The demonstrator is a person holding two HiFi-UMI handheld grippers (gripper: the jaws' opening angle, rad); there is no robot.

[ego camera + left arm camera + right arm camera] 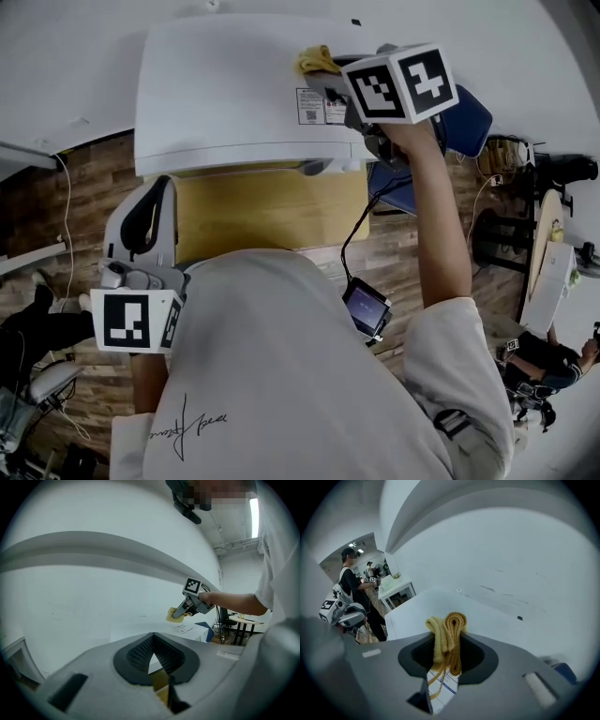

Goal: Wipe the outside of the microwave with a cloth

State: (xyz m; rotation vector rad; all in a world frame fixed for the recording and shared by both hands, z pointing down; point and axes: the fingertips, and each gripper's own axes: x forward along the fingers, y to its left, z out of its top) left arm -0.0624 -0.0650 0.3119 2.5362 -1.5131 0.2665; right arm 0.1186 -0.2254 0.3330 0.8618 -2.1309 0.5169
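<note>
Currently held: your right gripper [446, 654] is clamped on the yellow cloth [447, 632], which stands bunched in a narrow fold between the jaws.
Cloth position: it sits on the top panel of the white microwave [225, 84], toward the back right corner, just beside the printed sticker [319, 105].
Left gripper: your left gripper [151, 641] has its jaws drawn together on nothing. It hangs low at your left side, well apart from the microwave and not bracing it.
Step in hand: it looks like the top panel is being wiped; front and sides probably remain.
Risk, thin contact: because the cloth is rolled tight, only a small ridge likely meets the panel. You may leave unwiped strips between passes.
Risk, scraping: if you tilt the wrist down, the hard jaw tips could reach the panel ahead of the cloth and mark it.
Risk, sticker: dragging the fold across the sticker's edge could catch it and lift a corner.
Risk, slipping: a hard sideways push may tug the cloth out of the jaws. It could also shift the microwave, since nothing steadies it.
Risk, cable: the black cable [352, 234] hanging under your right arm could snag on the front corner when you move down.
</note>
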